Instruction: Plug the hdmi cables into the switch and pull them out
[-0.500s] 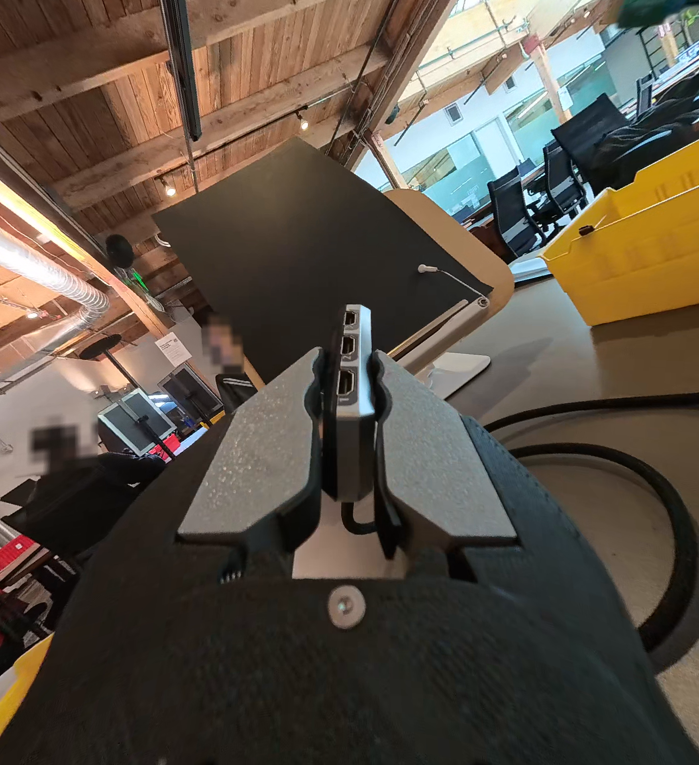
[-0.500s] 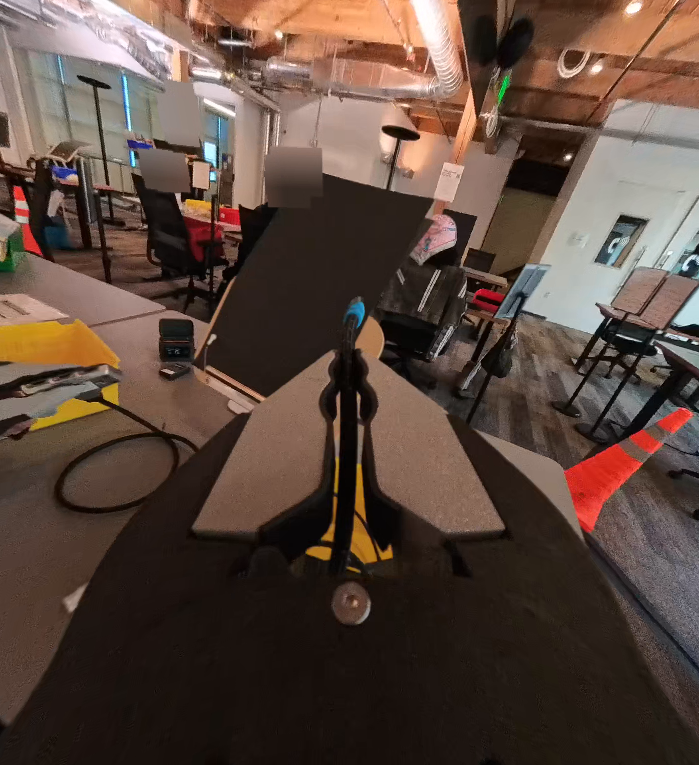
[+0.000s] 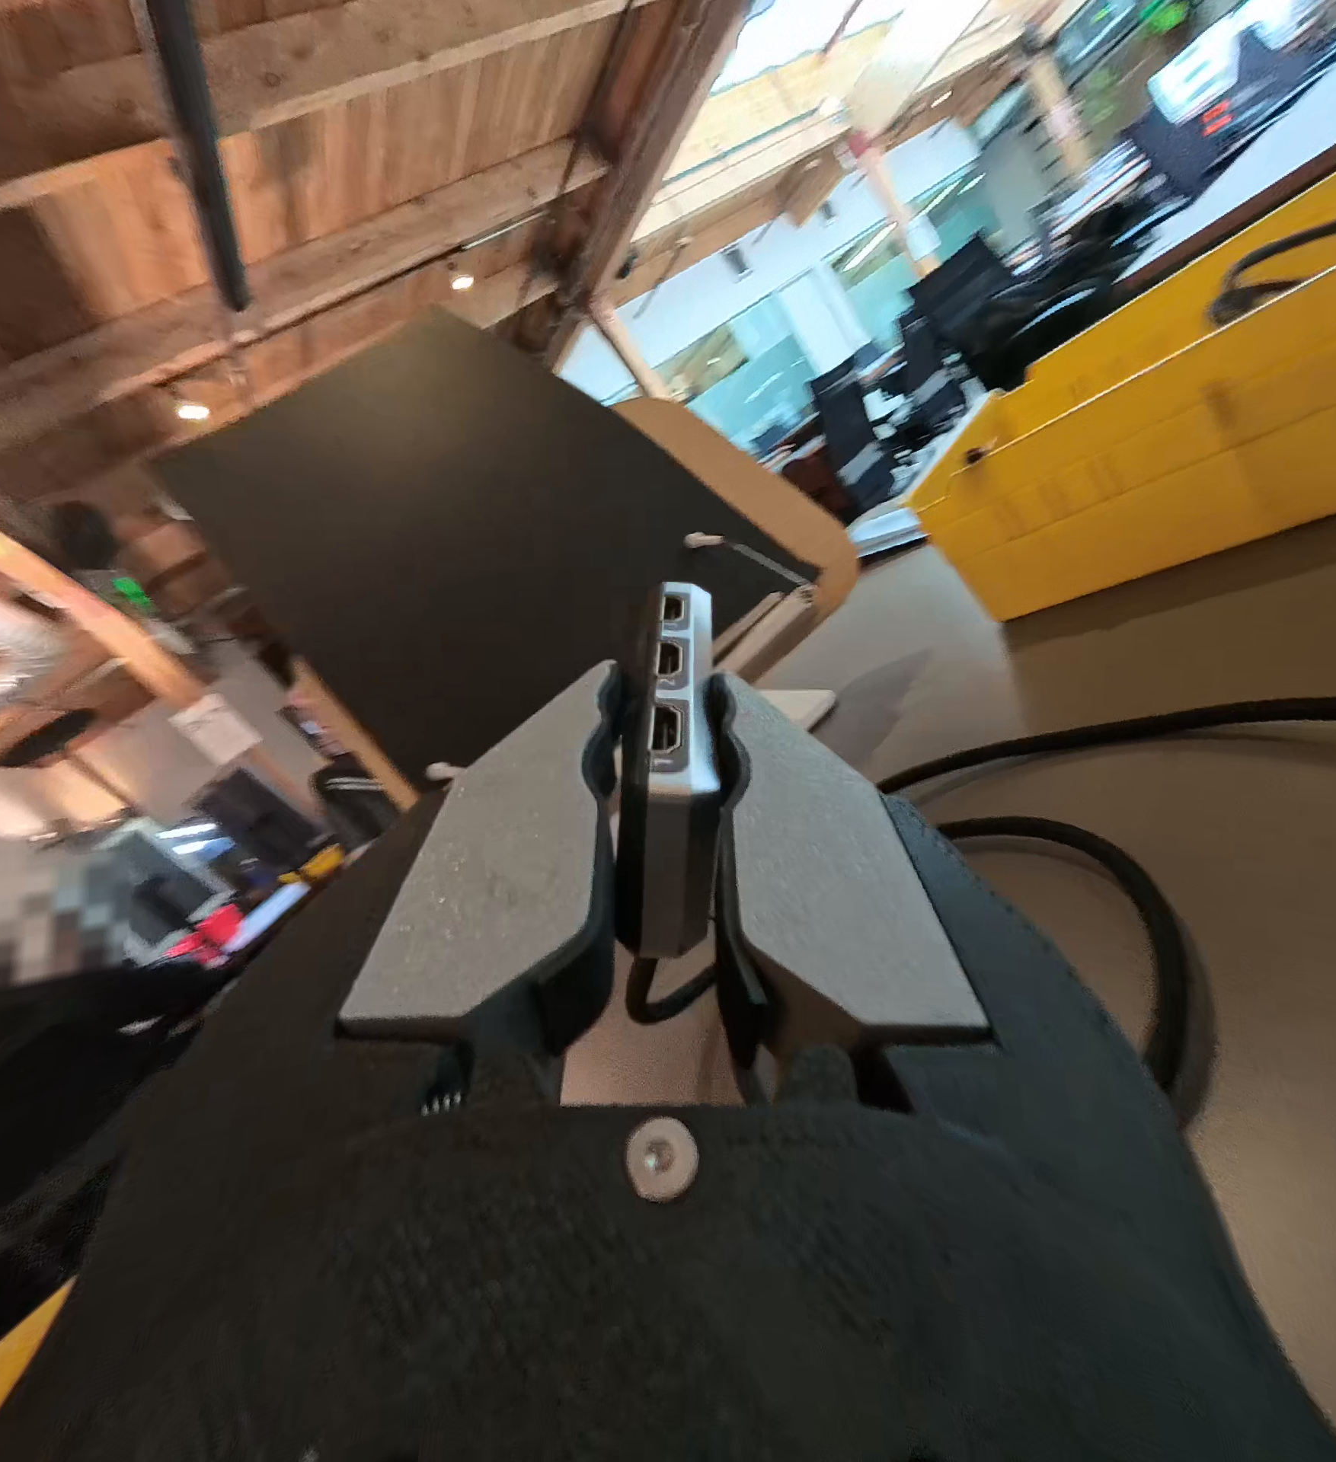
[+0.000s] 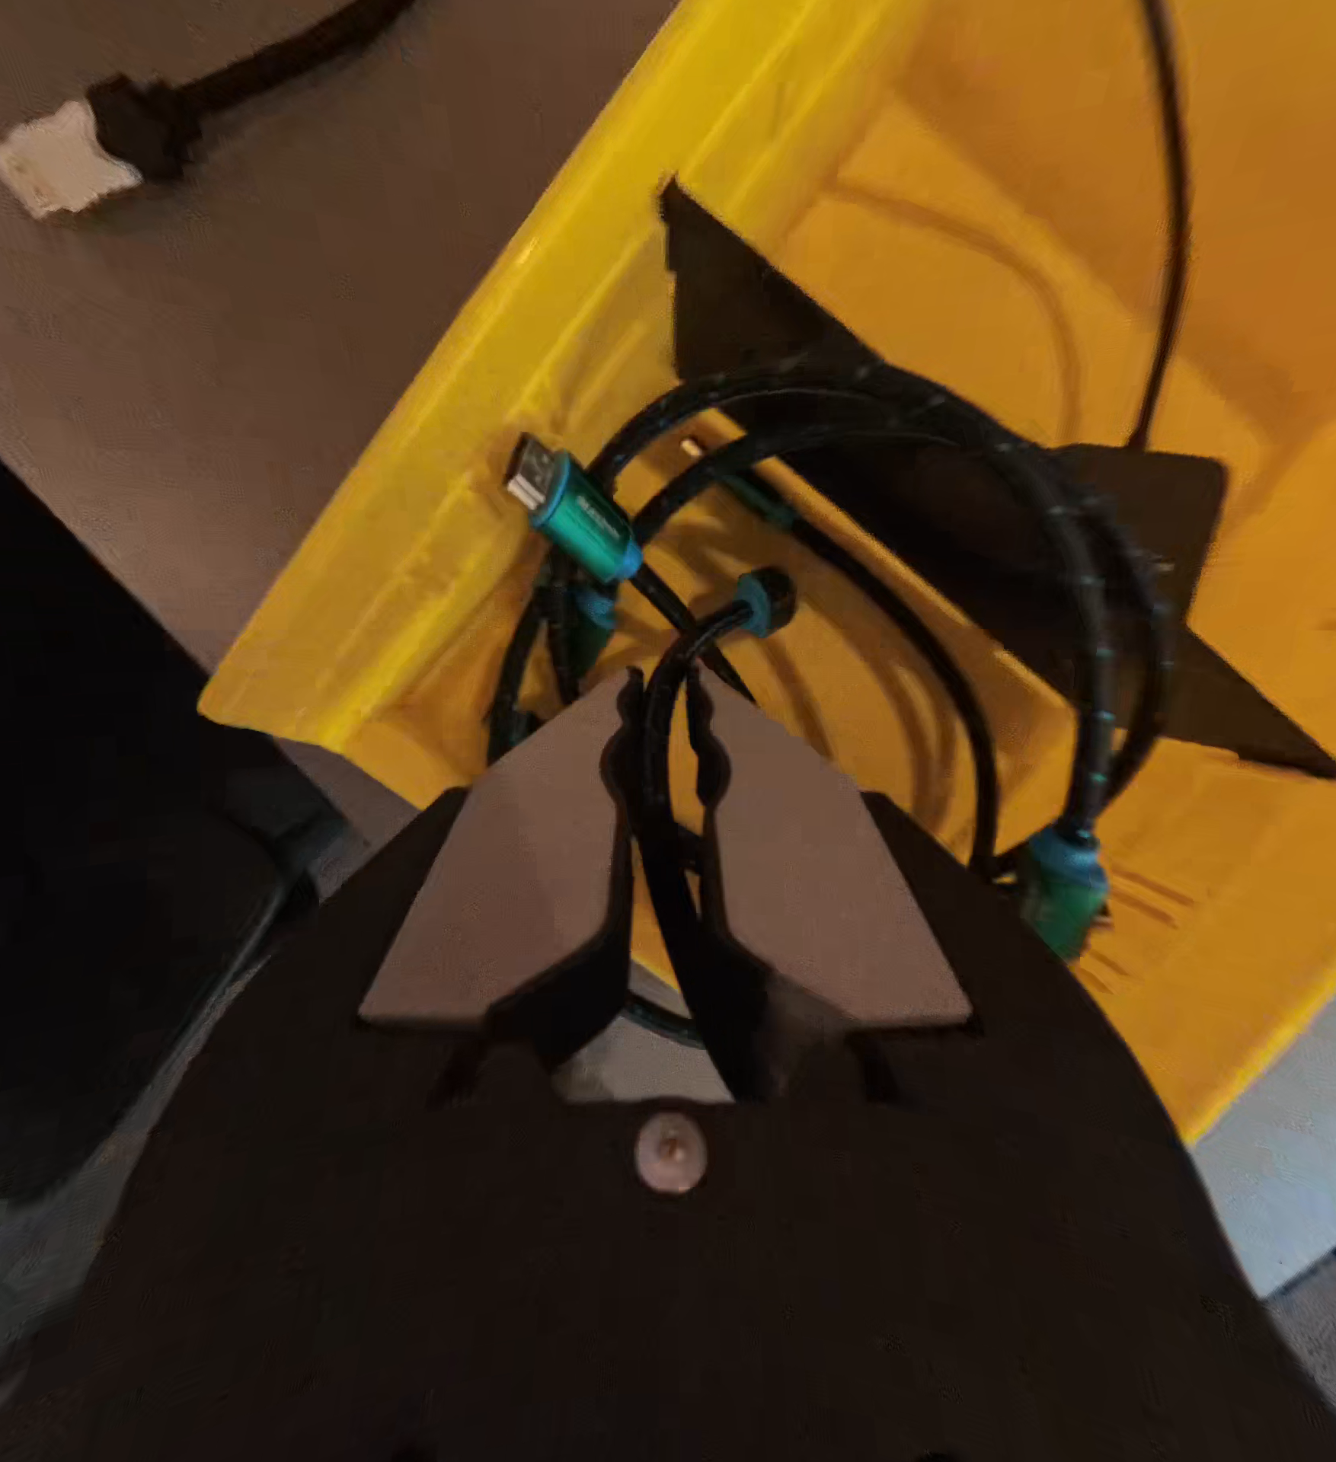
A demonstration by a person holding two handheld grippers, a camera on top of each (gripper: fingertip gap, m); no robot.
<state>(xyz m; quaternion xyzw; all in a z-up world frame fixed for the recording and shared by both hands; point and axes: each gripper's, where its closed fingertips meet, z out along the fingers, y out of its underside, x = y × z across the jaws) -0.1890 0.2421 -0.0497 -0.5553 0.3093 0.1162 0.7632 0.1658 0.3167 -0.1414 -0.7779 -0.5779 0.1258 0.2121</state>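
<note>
My left gripper [image 3: 669,704] is shut on the grey HDMI switch [image 3: 677,791], held on edge above the table with three empty ports facing up and forward. Its thin black lead [image 3: 649,997] loops behind the fingers. My right gripper [image 4: 661,696] points down into the yellow bin [image 4: 427,506] and is shut on a black braided HDMI cable [image 4: 661,759], whose teal-collared end [image 4: 764,601] sticks out just past the fingertips. Coiled cable [image 4: 1045,506] lies in the bin, with a teal plug [image 4: 570,518] at the left wall and another [image 4: 1064,894] at the right.
A thick black cable [image 3: 1140,910] curves over the tabletop right of the left gripper. A yellow bin [image 3: 1163,490] stands at the far right and a black panel [image 3: 451,514] straight ahead. A white connector on a black cable [image 4: 55,162] lies on the table left of the bin. My hands' fingertips stand some 40 centimeters from each other.
My right gripper has swung from facing the room to pointing down into the yellow bin, with the cable still in it. My left gripper has tilted slightly and still holds the switch.
</note>
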